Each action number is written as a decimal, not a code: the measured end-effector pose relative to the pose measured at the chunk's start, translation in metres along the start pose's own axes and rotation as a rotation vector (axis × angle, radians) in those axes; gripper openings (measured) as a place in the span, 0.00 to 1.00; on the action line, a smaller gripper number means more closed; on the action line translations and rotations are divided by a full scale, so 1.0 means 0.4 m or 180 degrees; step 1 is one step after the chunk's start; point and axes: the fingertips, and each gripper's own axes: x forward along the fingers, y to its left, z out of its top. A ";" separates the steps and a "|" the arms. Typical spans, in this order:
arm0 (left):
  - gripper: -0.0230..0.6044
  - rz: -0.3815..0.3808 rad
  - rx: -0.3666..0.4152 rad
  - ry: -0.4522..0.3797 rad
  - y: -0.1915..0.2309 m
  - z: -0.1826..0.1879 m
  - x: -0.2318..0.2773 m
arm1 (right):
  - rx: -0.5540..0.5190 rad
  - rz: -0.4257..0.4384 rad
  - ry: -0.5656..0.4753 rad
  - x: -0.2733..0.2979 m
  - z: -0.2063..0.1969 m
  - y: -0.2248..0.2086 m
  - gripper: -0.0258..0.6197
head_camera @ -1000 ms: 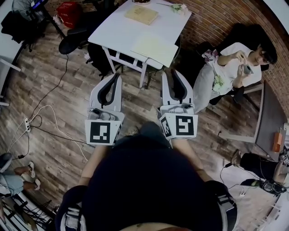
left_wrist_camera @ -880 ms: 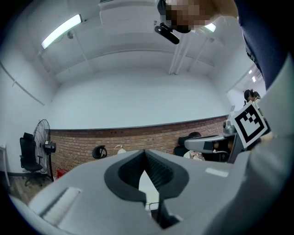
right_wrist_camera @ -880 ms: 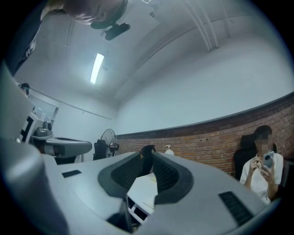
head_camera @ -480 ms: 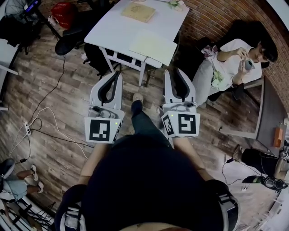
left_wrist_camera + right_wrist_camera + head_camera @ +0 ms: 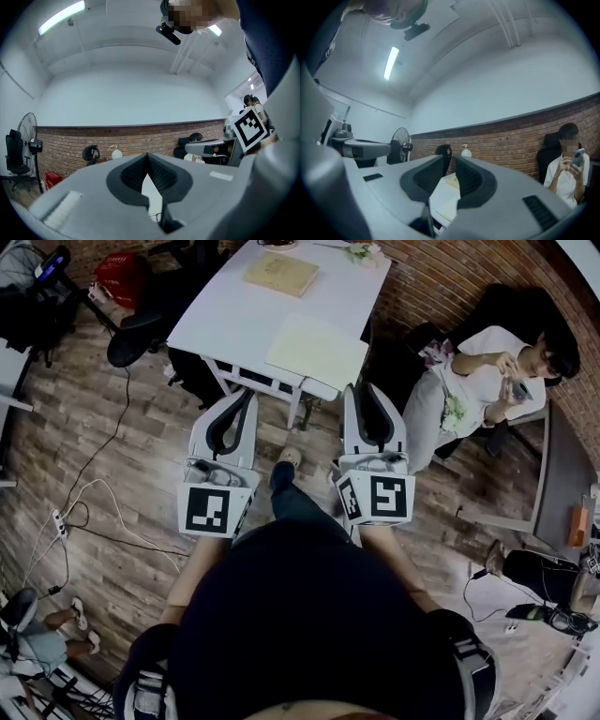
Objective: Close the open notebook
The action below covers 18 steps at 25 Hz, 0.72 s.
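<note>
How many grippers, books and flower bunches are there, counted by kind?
Grippers: 2 (left gripper, right gripper)
Books: 2 (tan book, pale notebook)
Flower bunches: 1
Total: 5

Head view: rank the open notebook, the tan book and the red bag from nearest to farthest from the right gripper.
From the right gripper:
1. open notebook, at the near edge of the table, just ahead-left.
2. tan book, at the table's far end.
3. red bag, far left, off the table.
</note>
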 end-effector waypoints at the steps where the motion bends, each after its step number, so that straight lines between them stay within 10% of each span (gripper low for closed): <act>1: 0.03 -0.0018 -0.0004 -0.0004 0.013 -0.004 0.021 | 0.0001 -0.0013 0.0010 0.021 -0.005 -0.006 0.15; 18: 0.03 -0.0377 0.0013 0.0009 0.183 -0.028 0.423 | 0.0048 -0.0373 0.0203 0.359 -0.079 -0.199 0.15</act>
